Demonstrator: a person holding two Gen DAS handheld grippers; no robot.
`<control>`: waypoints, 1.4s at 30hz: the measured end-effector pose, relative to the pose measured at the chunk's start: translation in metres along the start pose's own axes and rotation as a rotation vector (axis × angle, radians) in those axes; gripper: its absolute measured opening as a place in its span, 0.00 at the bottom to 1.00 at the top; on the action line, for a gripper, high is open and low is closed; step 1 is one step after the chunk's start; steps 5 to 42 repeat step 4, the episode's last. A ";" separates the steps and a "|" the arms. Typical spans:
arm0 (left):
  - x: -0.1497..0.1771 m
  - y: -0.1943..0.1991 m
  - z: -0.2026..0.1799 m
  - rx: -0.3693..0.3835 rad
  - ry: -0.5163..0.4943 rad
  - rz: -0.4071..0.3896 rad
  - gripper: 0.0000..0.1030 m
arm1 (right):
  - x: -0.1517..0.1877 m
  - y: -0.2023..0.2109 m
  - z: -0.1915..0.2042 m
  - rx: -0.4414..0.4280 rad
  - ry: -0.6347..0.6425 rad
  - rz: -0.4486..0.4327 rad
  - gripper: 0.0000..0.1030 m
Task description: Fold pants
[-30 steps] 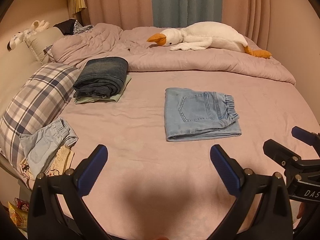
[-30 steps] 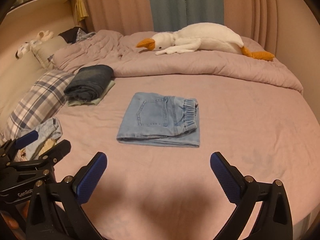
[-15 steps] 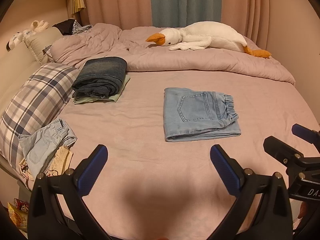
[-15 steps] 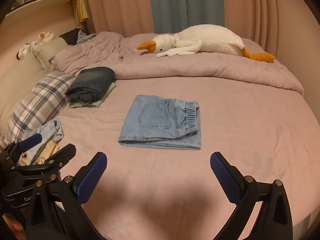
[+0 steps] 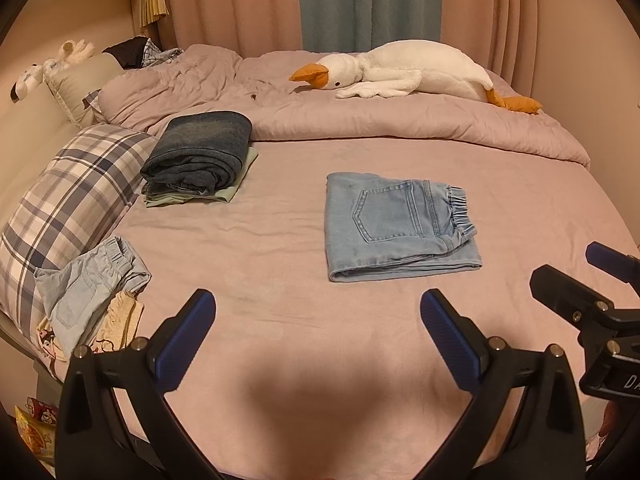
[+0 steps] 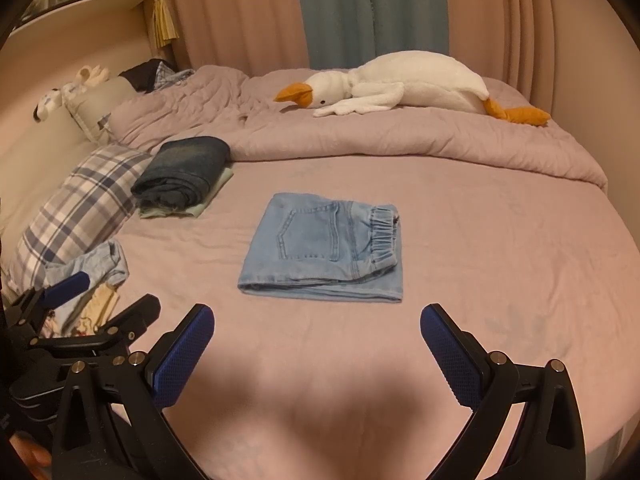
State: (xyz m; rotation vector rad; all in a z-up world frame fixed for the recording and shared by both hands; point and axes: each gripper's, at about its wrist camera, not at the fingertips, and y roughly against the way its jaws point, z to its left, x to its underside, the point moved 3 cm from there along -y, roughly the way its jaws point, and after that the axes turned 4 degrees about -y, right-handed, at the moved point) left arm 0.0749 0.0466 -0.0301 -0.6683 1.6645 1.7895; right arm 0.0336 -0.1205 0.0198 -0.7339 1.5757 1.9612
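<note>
Light blue denim pants (image 5: 394, 226) lie folded into a flat rectangle in the middle of the pink bed (image 5: 280, 240), back pocket up, elastic waistband to the right; they also show in the right wrist view (image 6: 326, 248). My left gripper (image 5: 318, 304) is open and empty, held above the bed's near edge, short of the pants. My right gripper (image 6: 316, 320) is open and empty, also short of the pants. The right gripper shows at the right edge of the left wrist view (image 5: 580, 280), and the left gripper shows at the lower left of the right wrist view (image 6: 92, 300).
A folded stack of dark jeans (image 5: 200, 152) on a pale green garment sits at the left. A plaid pillow (image 5: 68, 196) and loose light clothes (image 5: 88, 296) lie at the left edge. A plush goose (image 5: 400, 72) rests on the bunched duvet (image 5: 400, 128) at the back.
Both grippers have drifted slightly; the right wrist view has risen and pulled back a little. The pants have not moved, and both grippers stay open.
</note>
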 end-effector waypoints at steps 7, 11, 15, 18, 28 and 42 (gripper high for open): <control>0.000 -0.003 0.001 0.003 0.001 0.005 1.00 | -0.001 0.000 0.000 0.000 -0.001 0.000 0.99; 0.000 -0.003 0.001 0.003 0.001 0.005 1.00 | -0.001 0.000 0.000 0.000 -0.001 0.000 0.99; 0.000 -0.003 0.001 0.003 0.001 0.005 1.00 | -0.001 0.000 0.000 0.000 -0.001 0.000 0.99; 0.000 -0.003 0.001 0.003 0.001 0.005 1.00 | -0.001 0.000 0.000 0.000 -0.001 0.000 0.99; 0.000 -0.003 0.001 0.003 0.001 0.005 1.00 | -0.001 0.000 0.000 0.000 -0.001 0.000 0.99; 0.000 -0.003 0.001 0.003 0.001 0.005 1.00 | -0.001 0.000 0.000 0.000 -0.001 0.000 0.99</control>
